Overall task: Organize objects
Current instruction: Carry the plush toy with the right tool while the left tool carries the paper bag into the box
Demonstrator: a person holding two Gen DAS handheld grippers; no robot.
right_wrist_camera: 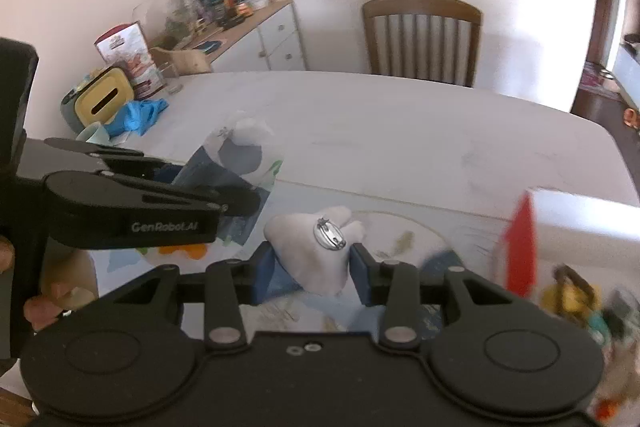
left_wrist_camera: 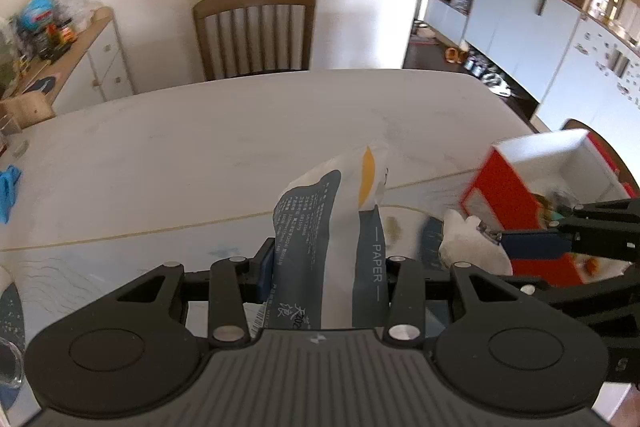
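A wide white bench (left_wrist_camera: 240, 147) is seen beneath both tools. A red-and-white box (left_wrist_camera: 532, 183) is tilted near its right edge. A tissue pack (left_wrist_camera: 332, 227) is clamped upright in the left hand-held gripper (left_wrist_camera: 326, 267). A white plush brooch (right_wrist_camera: 316, 251) is pinched by the right hand-held gripper (right_wrist_camera: 312, 267), above the bench.

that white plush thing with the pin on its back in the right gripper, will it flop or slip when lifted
The white plush brooch probably squashes rather than slips: the right gripper dents its soft sides. It looks light and unlikely to break, though the metal pin could snag.
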